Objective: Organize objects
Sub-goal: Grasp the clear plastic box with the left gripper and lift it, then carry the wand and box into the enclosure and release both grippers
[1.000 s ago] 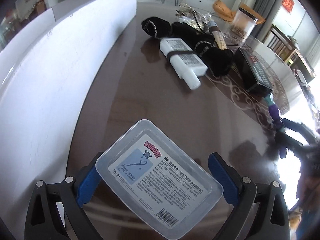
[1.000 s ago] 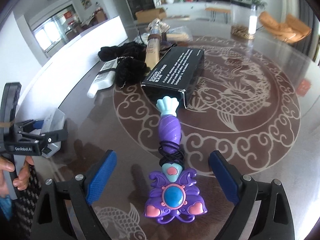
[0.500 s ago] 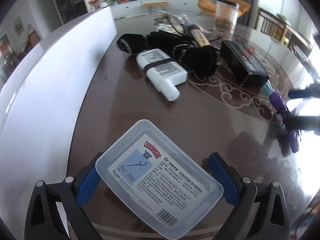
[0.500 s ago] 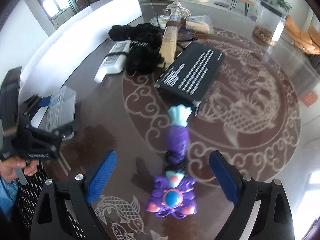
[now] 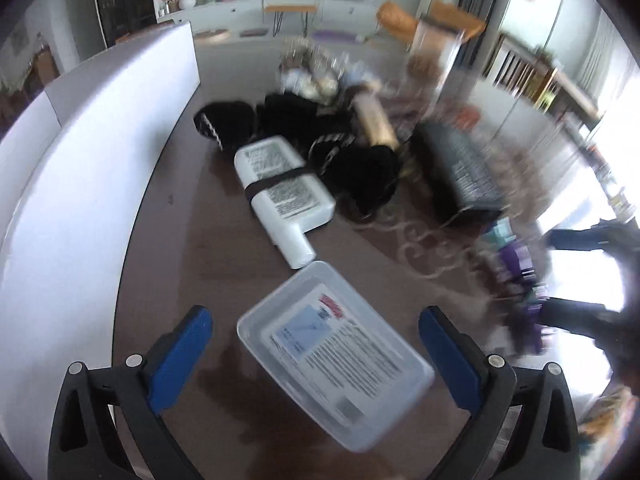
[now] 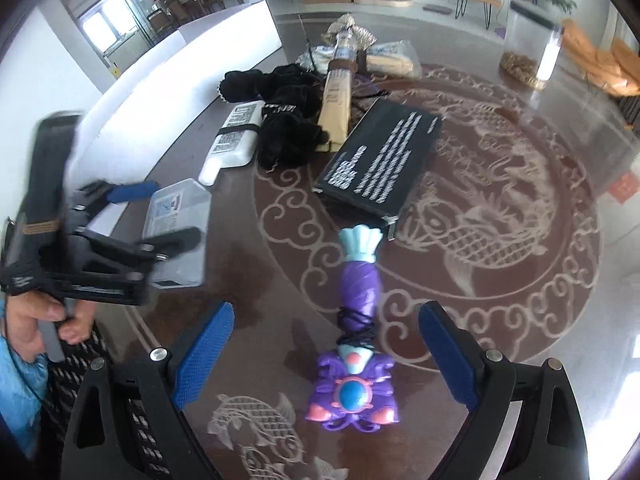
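Note:
A clear plastic floss box (image 5: 334, 354) with a printed label lies on the brown table between the open fingers of my left gripper (image 5: 316, 344); the blue pads do not touch it. It also shows in the right wrist view (image 6: 176, 224). A purple toy wand (image 6: 356, 336) with a teal tip lies between the open fingers of my right gripper (image 6: 326, 348), untouched. The left gripper shows at the left of the right wrist view (image 6: 132, 216).
A white bottle (image 5: 284, 196), black socks (image 5: 356, 172), a tan tube (image 6: 338, 100) and a black box (image 6: 380, 160) lie further back. A white wall panel (image 5: 80, 184) runs along the table's left edge. A clear jar (image 6: 528, 48) stands far right.
The left gripper has moved forward and turned right. Its fingers now stand clear of the floss box, which rests nearer the white bottle. The right gripper stays over the wand.

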### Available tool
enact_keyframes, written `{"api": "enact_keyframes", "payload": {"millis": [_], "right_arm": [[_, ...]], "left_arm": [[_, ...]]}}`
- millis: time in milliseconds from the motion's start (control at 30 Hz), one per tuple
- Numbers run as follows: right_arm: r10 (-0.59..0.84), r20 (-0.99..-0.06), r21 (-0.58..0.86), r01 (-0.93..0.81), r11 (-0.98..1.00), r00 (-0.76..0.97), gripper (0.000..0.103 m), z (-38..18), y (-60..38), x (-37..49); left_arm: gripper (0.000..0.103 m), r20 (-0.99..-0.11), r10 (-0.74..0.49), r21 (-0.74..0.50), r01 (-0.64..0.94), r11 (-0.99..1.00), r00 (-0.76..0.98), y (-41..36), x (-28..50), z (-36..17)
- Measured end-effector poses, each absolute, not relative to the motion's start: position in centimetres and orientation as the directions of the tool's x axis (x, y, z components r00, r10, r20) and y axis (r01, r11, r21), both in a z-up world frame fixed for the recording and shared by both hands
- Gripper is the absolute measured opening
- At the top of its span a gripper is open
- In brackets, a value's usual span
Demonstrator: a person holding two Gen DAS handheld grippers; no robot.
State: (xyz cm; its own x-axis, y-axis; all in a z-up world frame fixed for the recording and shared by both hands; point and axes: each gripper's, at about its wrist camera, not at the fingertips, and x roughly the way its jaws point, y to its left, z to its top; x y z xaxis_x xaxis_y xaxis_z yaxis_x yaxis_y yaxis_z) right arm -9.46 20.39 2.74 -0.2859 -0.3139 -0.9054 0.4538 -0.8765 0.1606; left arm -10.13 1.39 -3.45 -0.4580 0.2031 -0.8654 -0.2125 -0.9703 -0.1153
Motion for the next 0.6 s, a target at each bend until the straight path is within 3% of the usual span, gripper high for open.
{"api": "enact_keyframes", "payload": {"millis": [100, 233, 300, 400, 467, 500, 533, 600], "right_arm": [[-0.296, -0.910, 0.136, 0.465, -0.875, -0.290, 0.094, 2.7, 20.8, -9.8], [-0.301, -0.913, 0.156, 0.447, -0.881, -0.274, 0.094, 2.2, 21.1, -10.8], [-0.313, -0.910, 0.174, 0.435, -0.883, -0.272, 0.094, 2.1, 21.0, -11.2], [-0.323, -0.912, 0.195, 0.427, -0.883, -0.253, 0.094, 1.9, 20.9, -11.7], [-0.304, -0.925, 0.186, 0.428, -0.884, -0.228, 0.094, 1.9, 21.0, -11.8], [-0.292, -0.931, 0.176, 0.433, -0.884, -0.218, 0.093, 1.9, 21.1, -11.8], [-0.283, -0.937, 0.169, 0.440, -0.882, -0.206, 0.092, 2.0, 21.0, -11.8], [-0.269, -0.948, 0.166, 0.460, -0.873, -0.169, 0.074, 1.9, 20.5, -11.7]], "left_arm": [[0.103, -0.845, 0.238, -0.189, -0.149, -0.971, -0.479, -0.5, -8.9, -2.8], [0.103, -0.862, 0.168, -0.199, 0.014, -0.980, -0.479, 0.7, -8.6, -3.8], [0.103, -0.877, 0.084, -0.133, 0.070, -0.989, -0.473, 2.6, -8.3, -4.1], [0.102, -0.889, -0.112, 0.062, 0.126, -0.990, -0.445, 4.6, -8.1, -5.5], [0.085, -0.883, -0.119, 0.073, 0.117, -0.990, -0.455, 4.0, -6.9, -5.8], [0.068, -0.882, -0.108, 0.059, 0.120, -0.991, -0.459, 3.2, -6.3, -5.7], [0.062, -0.884, -0.081, 0.026, 0.125, -0.992, -0.461, 2.1, -5.9, -5.8], [0.062, -0.883, -0.066, 0.010, 0.123, -0.992, -0.465, 1.2, -5.8, -5.8]]}}
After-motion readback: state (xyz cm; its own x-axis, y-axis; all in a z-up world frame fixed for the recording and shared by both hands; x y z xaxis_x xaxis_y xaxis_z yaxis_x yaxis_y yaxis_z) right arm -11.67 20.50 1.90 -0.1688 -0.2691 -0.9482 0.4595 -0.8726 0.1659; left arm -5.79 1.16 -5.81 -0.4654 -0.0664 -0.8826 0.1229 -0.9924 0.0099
